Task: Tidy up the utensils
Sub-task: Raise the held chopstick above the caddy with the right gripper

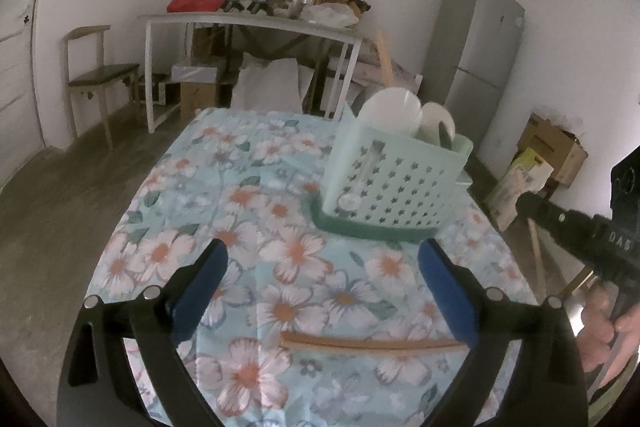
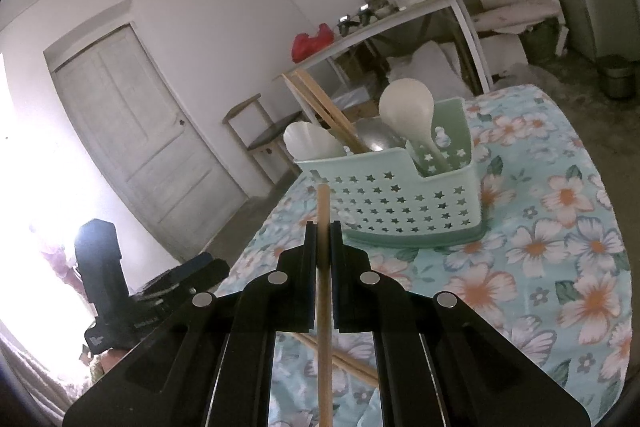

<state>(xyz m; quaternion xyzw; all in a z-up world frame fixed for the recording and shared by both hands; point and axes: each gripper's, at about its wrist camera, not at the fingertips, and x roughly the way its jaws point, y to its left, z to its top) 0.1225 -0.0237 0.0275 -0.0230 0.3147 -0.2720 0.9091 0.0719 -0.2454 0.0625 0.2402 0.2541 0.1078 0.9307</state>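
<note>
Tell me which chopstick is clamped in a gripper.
The single chopstick pinched upright in the right gripper. The others either lie on the tablecloth or stand in the basket.

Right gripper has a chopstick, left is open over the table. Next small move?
Probably lift the right gripper, shut on one chopstick, toward the green caddy, where chopsticks already stand. The open left gripper hovers above the chopsticks on the cloth.
</note>
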